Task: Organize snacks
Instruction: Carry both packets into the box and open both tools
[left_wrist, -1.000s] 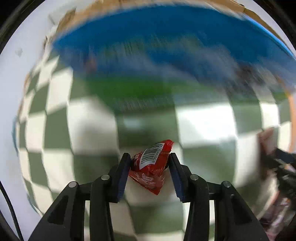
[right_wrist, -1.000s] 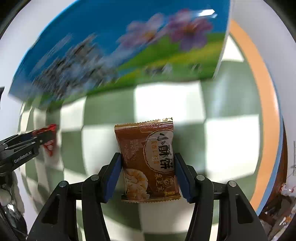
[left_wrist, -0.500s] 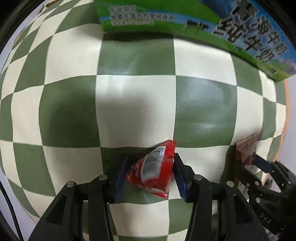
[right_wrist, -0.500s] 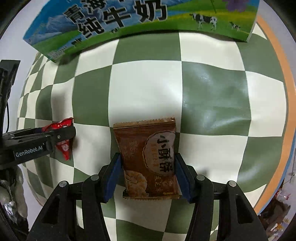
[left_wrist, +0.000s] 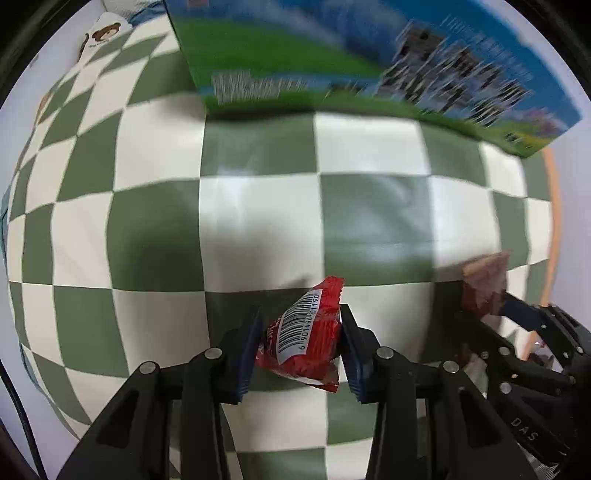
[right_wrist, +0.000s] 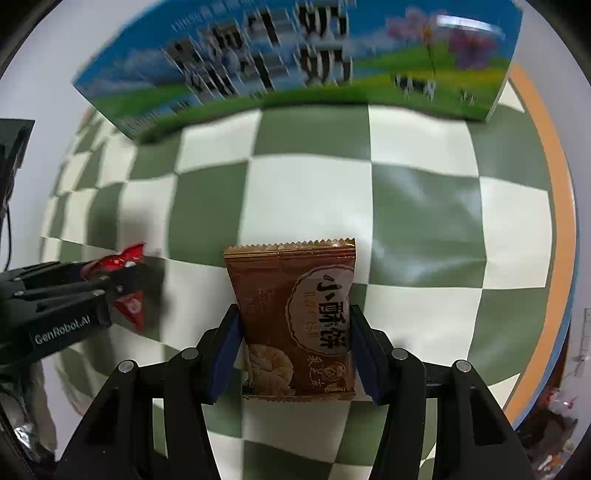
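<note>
My left gripper (left_wrist: 301, 328) is shut on a small red snack packet (left_wrist: 304, 339) with a white barcode, held above the green-and-white checkered cloth (left_wrist: 258, 214). My right gripper (right_wrist: 293, 332) is shut on a brown biscuit packet (right_wrist: 295, 317) with black Chinese characters. In the left wrist view the right gripper (left_wrist: 517, 325) shows at the right edge with the brown packet (left_wrist: 484, 280). In the right wrist view the left gripper (right_wrist: 74, 288) shows at the left with the red packet (right_wrist: 125, 258).
A blue and green milk carton box (left_wrist: 369, 62) lies at the far edge of the cloth; it also shows in the right wrist view (right_wrist: 295, 62). An orange and blue table rim (right_wrist: 561, 240) runs along the right. A bear-print item (left_wrist: 101, 35) sits far left.
Both grippers have lifted and tilted back up from the cloth, still holding their packets. The milk box fills more of the top of each view.
</note>
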